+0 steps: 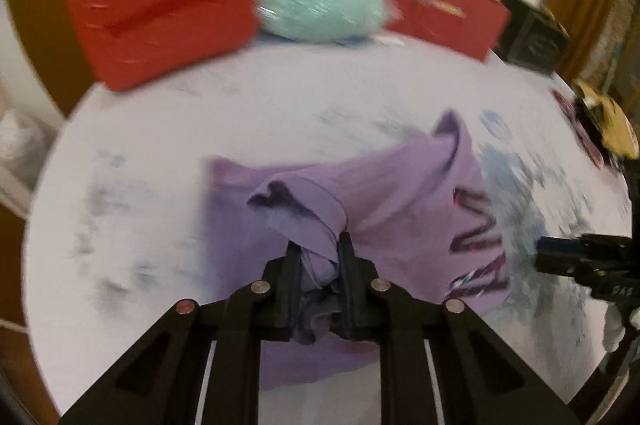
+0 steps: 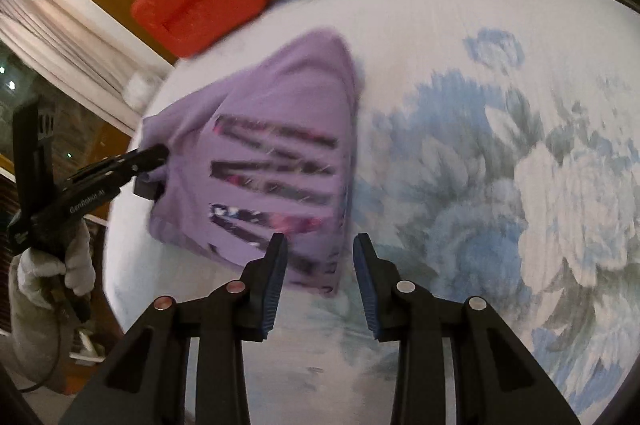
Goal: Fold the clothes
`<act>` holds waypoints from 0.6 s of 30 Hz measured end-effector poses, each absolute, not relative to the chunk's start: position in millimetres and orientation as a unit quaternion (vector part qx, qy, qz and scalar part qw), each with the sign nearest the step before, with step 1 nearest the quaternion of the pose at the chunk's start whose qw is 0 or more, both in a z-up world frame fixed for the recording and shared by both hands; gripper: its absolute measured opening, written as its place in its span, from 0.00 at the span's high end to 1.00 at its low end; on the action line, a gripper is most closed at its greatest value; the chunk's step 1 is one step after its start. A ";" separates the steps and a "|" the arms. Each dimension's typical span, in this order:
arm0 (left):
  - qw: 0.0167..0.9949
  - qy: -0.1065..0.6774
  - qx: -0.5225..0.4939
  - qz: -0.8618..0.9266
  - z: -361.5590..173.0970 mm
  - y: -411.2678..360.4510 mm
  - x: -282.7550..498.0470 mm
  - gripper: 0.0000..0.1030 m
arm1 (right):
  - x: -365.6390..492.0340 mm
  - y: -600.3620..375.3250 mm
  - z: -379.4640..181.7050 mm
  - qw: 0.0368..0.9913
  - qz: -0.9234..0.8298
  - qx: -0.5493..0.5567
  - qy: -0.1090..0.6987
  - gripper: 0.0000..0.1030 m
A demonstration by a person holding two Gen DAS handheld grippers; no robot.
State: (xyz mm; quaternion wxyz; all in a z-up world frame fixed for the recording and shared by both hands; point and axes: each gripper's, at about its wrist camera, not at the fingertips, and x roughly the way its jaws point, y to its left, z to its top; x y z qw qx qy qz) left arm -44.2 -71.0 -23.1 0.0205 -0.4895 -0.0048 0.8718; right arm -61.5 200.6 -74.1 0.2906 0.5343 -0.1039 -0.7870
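Because a fold needs one edge carried over the rest, the placements read as follows.

Left claw (image 1: 318, 261): clamped on a bunched sleeve or corner of the purple shirt (image 1: 400, 193), cloth filling the gap between its fingers; I judge it holds this so that side can be drawn across the body.

Right claw (image 2: 320, 265): its fingers stand apart with nothing between them, poised above the shirt's near edge, probably waiting to pin or take the other side.

Purple shirt: lies on the floral bedspread (image 2: 500, 185), towards the left of the bed, print side up, partly lifted where it is gripped.

Far clutter: a red case (image 1: 160, 9), a mint wrapped bundle (image 1: 320, 9) and a red paper bag (image 1: 440, 13) sit along the far edge, well apart from the shirt, leaving folding room.

Left wrist view only: the pinch itself, with fabric gathered between the fingers.

Right wrist view only: the shirt's whole outline and striped print, plus the gloved hand (image 2: 52, 265) holding the left tool at the shirt's left side.
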 end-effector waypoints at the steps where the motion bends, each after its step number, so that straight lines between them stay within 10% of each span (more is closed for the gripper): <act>1: 0.008 -0.008 -0.490 0.872 -17.0 -87.7 -42.0 0.85 | -62.5 197.7 -69.7 0.293 -0.789 0.530 -0.105 0.63; 6: -0.046 -0.002 -0.528 0.848 -51.2 -145.2 -37.2 0.85 | -69.4 170.9 -62.7 0.305 -0.790 0.524 -0.091 0.62; 14: -0.027 -0.011 -0.528 0.849 -61.8 -165.9 -23.0 0.54 | -73.2 121.9 -83.7 0.310 -0.775 0.548 -0.049 0.61; 18: -0.017 0.009 -0.491 0.871 -34.5 -162.2 -17.1 0.46 | -70.6 118.8 -87.6 0.288 -0.783 0.550 -0.038 0.43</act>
